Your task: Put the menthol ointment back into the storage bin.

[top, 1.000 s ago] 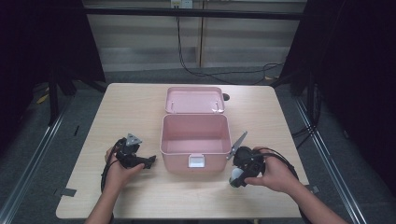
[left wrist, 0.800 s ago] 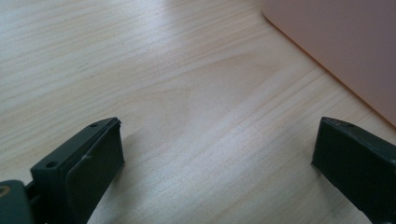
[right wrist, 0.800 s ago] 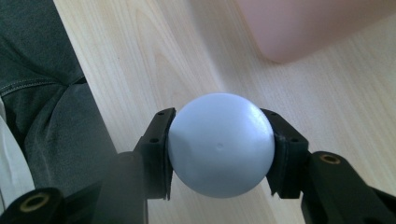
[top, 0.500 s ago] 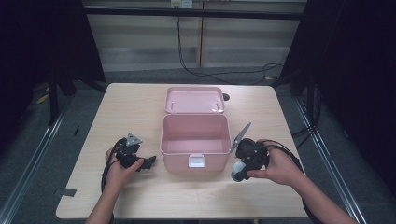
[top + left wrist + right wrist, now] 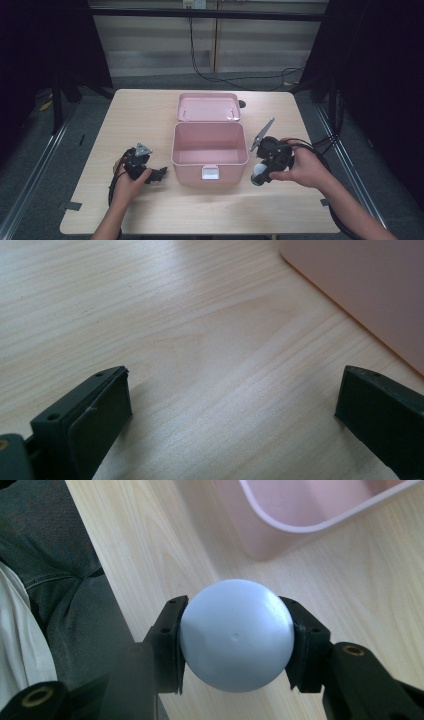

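Observation:
A pink box (image 5: 210, 150) stands open mid-table, its lid (image 5: 208, 106) folded back behind it and its inside bare. My right gripper (image 5: 258, 176) hovers just right of the box's front corner, shut on a pale blue ball (image 5: 236, 635) (image 5: 259, 172) that bulges out between both jaws. In the right gripper view the box's rim (image 5: 310, 522) lies beyond the ball. My left gripper (image 5: 159, 175) rests on the table to the left of the box, pointing at it; its jaws stand wide open over bare wood (image 5: 220, 365), with the box wall (image 5: 370, 295) at the upper right.
The wooden table (image 5: 150, 115) has free room along its back left and front. Its front edge and the person's lap (image 5: 55, 580) lie close below the right gripper. Cables trail from both grippers. Dark frames and floor surround the table.
The right hand has lifted the ball off the table and turned the gripper downward beside the box. The left hand has stayed where it was.

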{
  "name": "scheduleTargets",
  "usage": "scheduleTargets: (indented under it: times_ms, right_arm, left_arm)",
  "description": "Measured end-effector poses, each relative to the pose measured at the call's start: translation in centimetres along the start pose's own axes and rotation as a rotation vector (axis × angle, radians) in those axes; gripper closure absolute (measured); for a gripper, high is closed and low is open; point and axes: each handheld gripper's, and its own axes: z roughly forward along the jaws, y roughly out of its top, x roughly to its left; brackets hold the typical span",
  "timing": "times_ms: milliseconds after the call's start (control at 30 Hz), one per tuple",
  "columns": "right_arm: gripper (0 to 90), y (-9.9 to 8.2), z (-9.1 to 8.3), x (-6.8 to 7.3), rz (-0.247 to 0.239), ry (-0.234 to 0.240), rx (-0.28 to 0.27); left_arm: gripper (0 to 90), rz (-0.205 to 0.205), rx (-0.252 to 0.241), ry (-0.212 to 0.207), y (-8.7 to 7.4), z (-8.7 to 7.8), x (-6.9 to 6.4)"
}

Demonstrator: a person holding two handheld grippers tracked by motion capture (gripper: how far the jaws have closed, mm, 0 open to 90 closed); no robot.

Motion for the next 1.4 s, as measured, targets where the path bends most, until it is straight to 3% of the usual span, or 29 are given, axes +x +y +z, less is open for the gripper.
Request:
scheduleTargets:
  times_ms: [500,767,1400]
  right_arm:
    - [50.4,1.1,-2.7,-1.0,0.016,-0.023,0.007]
    - [50.4,2.0,-3.3,-1.5,0.029,-0.036,0.047]
    - [50.4,4.7,-4.4,-2.7,0.058,-0.051,0.035]
  left_arm:
    - [0.7,0.0,0.0,0.001,0.0,0.0,0.0]
    - [0.7,-0.001,0.001,-0.002,0.0,0.0,0.0]
    - [0.5,0.0,0.003,-0.005,0.0,0.0,0.0]
